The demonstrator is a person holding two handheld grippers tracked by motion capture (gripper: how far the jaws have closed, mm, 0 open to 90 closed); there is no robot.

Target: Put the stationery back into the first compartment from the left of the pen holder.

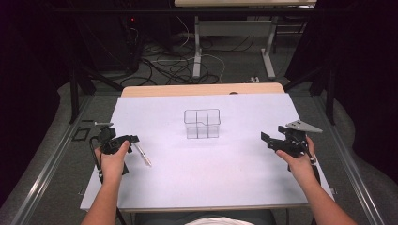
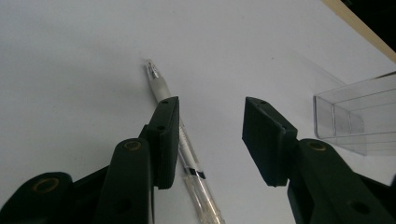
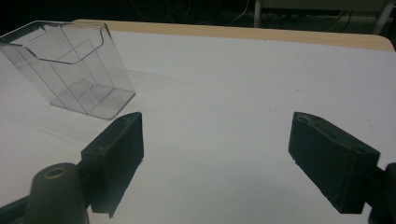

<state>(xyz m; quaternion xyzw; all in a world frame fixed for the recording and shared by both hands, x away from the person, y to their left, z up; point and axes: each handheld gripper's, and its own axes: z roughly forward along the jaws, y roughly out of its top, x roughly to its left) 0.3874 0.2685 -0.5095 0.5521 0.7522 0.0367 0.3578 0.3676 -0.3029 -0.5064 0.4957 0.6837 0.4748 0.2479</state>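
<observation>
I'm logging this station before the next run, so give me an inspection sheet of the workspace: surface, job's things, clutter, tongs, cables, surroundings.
Surface: white sheet over a wooden table, flat, no spills seen.
Job's things: clear plastic holder with compartments, upright near the middle, nothing seen inside; pen lying flat on the person's left side.
Clutter: nothing seen on the sheet.
Tongs: left tongs open, low over the pen, which lies under one jaw, not gripped; right tongs open, nothing between the jaws, holder off to one side.
Cables: loose cables on the floor beyond the table.
Surroundings: second table's legs behind, dark curtains at both sides.
</observation>
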